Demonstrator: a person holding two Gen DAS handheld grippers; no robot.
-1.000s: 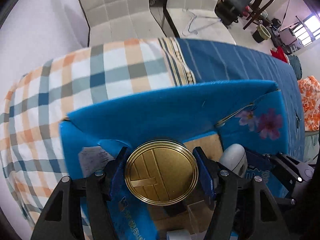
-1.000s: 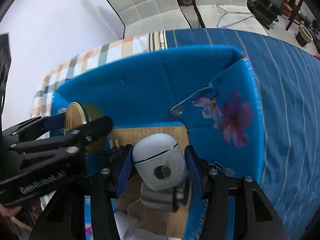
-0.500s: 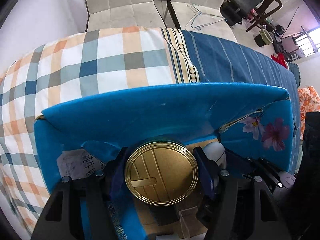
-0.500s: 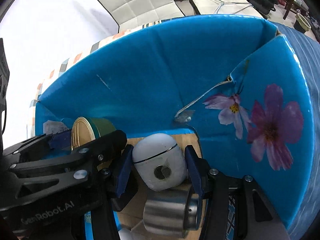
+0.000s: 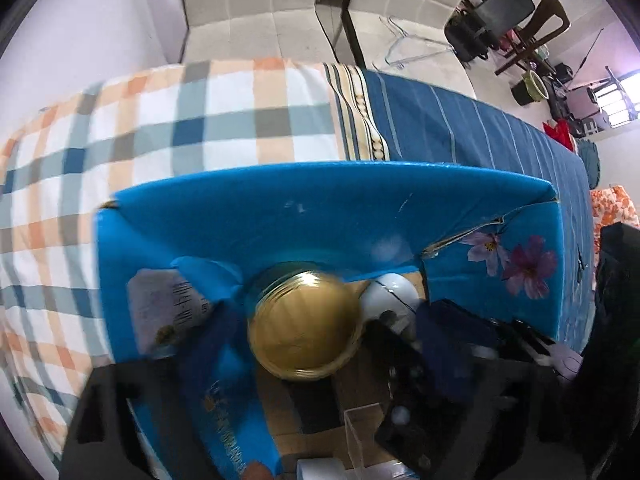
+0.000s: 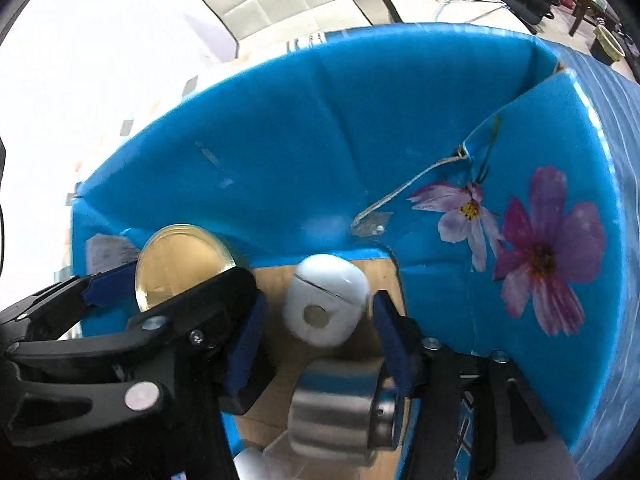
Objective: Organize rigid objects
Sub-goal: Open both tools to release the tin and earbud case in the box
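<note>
Two hand-held grippers work inside a blue box (image 6: 304,128) on a cloth-covered table (image 5: 224,112), where hard items are being put away. The step in hand looks like setting-down. The right gripper (image 6: 316,320) has its blue pads spread wide, clear on both sides of a white case (image 6: 326,304) lying on the cardboard floor, just behind a metal cylinder (image 6: 332,412). The left gripper (image 5: 304,344) reaches in beside it around a gold tin (image 5: 306,326) near the back wall; motion blur makes it impossible to tell whether it is gripping or has let go. Next, each tool probably needs to back straight out without knocking its neighbour.
</note>
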